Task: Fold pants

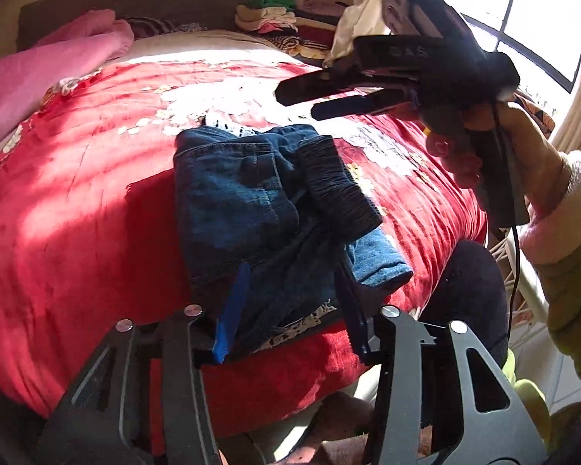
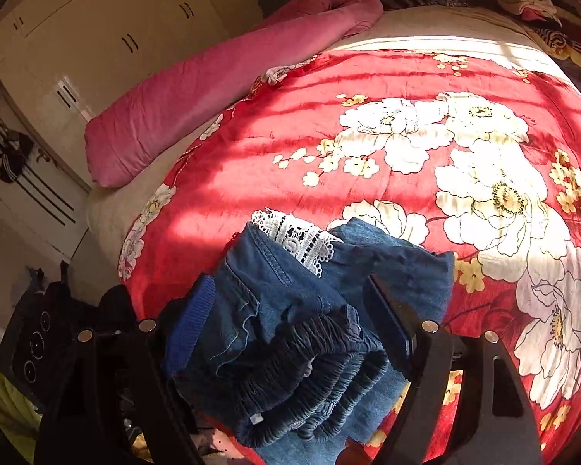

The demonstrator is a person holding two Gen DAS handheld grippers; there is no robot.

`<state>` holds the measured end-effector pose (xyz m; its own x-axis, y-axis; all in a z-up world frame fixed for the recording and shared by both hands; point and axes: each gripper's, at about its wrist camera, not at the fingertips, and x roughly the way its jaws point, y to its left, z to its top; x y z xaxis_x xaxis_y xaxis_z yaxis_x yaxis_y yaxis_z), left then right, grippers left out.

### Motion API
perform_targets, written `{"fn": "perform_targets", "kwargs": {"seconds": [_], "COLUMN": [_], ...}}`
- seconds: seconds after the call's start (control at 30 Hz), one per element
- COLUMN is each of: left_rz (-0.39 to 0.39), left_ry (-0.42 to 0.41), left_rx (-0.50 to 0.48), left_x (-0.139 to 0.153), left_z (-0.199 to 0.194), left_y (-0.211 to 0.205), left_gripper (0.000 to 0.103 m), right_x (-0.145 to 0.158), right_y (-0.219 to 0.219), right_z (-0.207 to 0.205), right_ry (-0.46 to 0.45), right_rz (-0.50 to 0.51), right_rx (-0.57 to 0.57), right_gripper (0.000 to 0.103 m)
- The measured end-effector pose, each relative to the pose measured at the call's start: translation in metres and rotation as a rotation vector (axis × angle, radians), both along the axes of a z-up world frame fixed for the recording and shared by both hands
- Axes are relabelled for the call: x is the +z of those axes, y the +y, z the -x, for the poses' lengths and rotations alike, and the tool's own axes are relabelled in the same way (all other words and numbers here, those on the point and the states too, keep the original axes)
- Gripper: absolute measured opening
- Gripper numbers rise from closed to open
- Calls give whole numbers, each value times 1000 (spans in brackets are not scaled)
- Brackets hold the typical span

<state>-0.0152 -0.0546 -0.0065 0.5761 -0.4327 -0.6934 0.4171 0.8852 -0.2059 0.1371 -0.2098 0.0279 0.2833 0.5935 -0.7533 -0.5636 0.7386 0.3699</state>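
Blue denim pants (image 1: 244,201) lie folded into a short stack on the red flowered bedcover (image 1: 77,193), their dark elastic waistband (image 1: 337,182) on top. My left gripper (image 1: 292,310) has its two fingers on either side of the stack's near end, pressed into the fabric. Up at the right a hand (image 1: 523,143) holds my right gripper (image 1: 296,104) above the bed, fingers apart and empty. From the right wrist the pants (image 2: 290,329) show below and between the right gripper's (image 2: 286,283) spread fingers, with white lace trim (image 2: 294,240) at the far edge.
A pink quilt roll (image 2: 193,97) lies along the bed's far left side. A pile of folded clothes (image 1: 282,19) sits at the head of the bed beside a bright window (image 1: 523,11). Cream wardrobe doors (image 2: 97,38) stand at the left. A dark-clad leg (image 1: 464,290) is at the bed's near edge.
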Motion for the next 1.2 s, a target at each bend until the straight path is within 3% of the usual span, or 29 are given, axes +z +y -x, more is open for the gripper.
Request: {"fn": "perform_targets", "kwargs": {"seconds": [0.13, 0.23, 0.37, 0.6, 0.67, 0.73, 0.8, 1.0, 1.2], "left_rz": [-80, -99, -101, -87, -73, -60, -59, -57, -53], "left_ry": [-21, -6, 22, 33, 41, 49, 51, 50, 57], "left_rx": [-58, -81, -114, -130, -124, -121, -120, -105, -96], "left_x": [-6, -15, -25, -32, -33, -33, -34, -35, -35], "left_z": [-6, -13, -11, -5, -6, -7, -7, -10, -12], "left_y": [-22, -31, -36, -34, -32, -30, -29, -28, -27], "left_gripper": [36, 22, 8, 8, 8, 8, 8, 8, 8], "right_x": [-8, -14, -25, -39, -42, -39, -34, -48, -58], "right_y": [15, 27, 40, 54, 58, 61, 62, 71, 59], "right_z": [-15, -23, -28, -6, -1, 3, -1, -23, -32], "right_ry": [27, 36, 46, 9, -16, -61, -102, -98, -28], "right_rz": [45, 84, 126, 229, 267, 291, 303, 318, 224], "right_rx": [10, 25, 52, 120, 125, 124, 95, 87, 35], "right_gripper": [76, 65, 59, 56, 44, 17, 11, 10, 11]}}
